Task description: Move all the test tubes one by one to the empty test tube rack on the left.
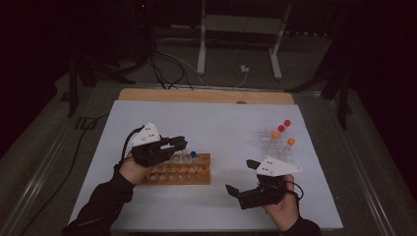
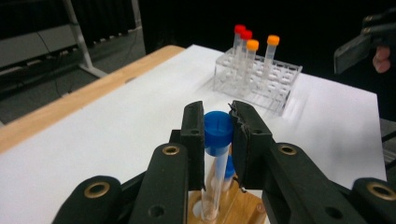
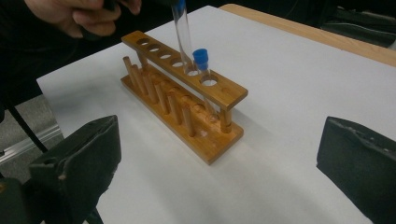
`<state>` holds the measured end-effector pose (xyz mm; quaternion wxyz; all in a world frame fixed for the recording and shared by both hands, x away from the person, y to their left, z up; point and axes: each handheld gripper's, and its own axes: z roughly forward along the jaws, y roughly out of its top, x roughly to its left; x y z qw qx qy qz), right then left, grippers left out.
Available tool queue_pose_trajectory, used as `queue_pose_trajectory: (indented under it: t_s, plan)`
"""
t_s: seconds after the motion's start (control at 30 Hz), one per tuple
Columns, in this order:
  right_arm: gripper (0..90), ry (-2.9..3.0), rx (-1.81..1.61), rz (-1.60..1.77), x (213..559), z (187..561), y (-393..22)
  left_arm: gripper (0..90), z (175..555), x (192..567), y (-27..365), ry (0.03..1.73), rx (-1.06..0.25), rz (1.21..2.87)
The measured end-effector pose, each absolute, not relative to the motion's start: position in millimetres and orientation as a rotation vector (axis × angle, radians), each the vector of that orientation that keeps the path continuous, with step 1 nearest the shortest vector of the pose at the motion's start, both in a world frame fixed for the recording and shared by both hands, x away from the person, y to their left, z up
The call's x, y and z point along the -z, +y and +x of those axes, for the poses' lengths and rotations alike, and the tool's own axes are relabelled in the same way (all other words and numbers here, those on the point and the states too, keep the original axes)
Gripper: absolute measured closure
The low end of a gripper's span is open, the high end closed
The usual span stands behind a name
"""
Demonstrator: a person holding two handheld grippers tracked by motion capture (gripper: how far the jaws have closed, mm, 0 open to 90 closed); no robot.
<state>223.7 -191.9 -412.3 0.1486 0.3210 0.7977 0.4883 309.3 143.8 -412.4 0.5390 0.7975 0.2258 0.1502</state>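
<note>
A wooden test-tube rack (image 1: 184, 173) (image 3: 187, 112) lies on the white table left of centre. One blue-capped tube (image 1: 193, 155) (image 3: 203, 70) stands in a hole near its right end. My left gripper (image 1: 178, 143) (image 2: 218, 126) is shut on a second blue-capped tube (image 2: 216, 154) (image 3: 183, 32), held upright with its lower end in a rack hole beside the first. My right gripper (image 1: 241, 176) is open near the front right of the table, its jaws wide apart and empty, facing the rack.
A clear plastic rack (image 1: 276, 142) (image 2: 261, 84) at the right holds two red-capped and two orange-capped tubes. A wooden strip (image 1: 206, 96) edges the table's far side. Cables and a stand's legs (image 1: 236, 49) lie on the floor beyond.
</note>
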Motion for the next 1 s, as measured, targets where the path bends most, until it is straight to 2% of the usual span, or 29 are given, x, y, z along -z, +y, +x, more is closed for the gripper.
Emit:
queue_pose_trajectory:
  t_s: [0.5,1.0]
  plan:
    - [0.0,2.288,-1.425,0.898,413.2,222.1,-193.9,77.3,312.5,445.6,137.7,0.579,-0.316,1.98]
    - [0.0,2.288,-1.447,0.89,411.0,222.1,-196.8,75.5,315.4,450.8,135.9,0.574,-0.285,2.017]
